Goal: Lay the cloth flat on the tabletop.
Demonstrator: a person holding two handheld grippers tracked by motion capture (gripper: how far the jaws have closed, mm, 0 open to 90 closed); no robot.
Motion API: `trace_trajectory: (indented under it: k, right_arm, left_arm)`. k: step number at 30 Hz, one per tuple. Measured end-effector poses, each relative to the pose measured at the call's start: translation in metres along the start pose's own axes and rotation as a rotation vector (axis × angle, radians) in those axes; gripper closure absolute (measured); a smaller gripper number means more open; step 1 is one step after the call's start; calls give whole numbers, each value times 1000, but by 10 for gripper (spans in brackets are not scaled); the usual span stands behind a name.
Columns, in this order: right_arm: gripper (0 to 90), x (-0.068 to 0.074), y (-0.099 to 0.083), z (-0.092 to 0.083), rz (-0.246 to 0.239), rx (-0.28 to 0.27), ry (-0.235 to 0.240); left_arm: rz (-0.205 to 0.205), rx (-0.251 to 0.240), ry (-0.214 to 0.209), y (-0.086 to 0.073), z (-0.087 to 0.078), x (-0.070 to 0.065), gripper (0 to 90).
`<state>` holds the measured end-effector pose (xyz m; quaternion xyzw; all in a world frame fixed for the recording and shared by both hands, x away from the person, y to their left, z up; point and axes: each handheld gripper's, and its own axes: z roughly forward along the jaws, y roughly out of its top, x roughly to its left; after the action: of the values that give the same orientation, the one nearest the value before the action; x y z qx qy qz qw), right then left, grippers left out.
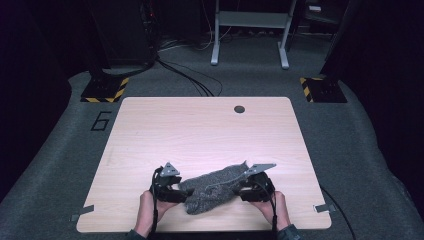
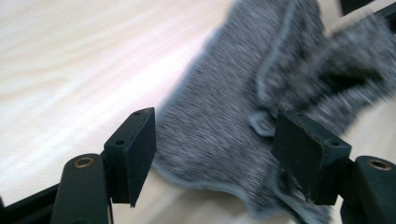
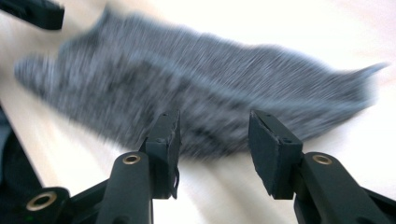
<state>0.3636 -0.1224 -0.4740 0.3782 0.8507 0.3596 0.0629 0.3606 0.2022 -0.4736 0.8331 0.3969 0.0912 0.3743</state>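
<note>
A grey knitted cloth lies crumpled on the wooden table near its front edge, between the two grippers. My left gripper is at the cloth's left end. In the left gripper view its jaws stand apart with the cloth's hemmed edge between them, and the pads do not press on it. My right gripper is at the right end; its jaws are open with the blurred cloth just beyond the tips. A jaw of the left gripper shows at the far end of the cloth.
A round cable hole sits near the table's far edge. Tape strips mark the front corners. Beyond the table are grey carpet, cables, a white frame's legs and hazard-striped bases.
</note>
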Motion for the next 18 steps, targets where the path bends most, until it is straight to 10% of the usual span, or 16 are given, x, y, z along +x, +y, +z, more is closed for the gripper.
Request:
trace_trajectory:
  k: [4,12,18]
  right_arm:
    - [549,-12,13,-4,41,-68,-7]
    - [572,3,21,37,-36,48,-6]
    - [842,-1,8,48,-46,93,-30]
  left_arm:
    - [-11,26,14,7,12,9,348]
    - [51,128,-31,-1,44,-8,610]
    - [57,117,-7,-5,44,-3,746]
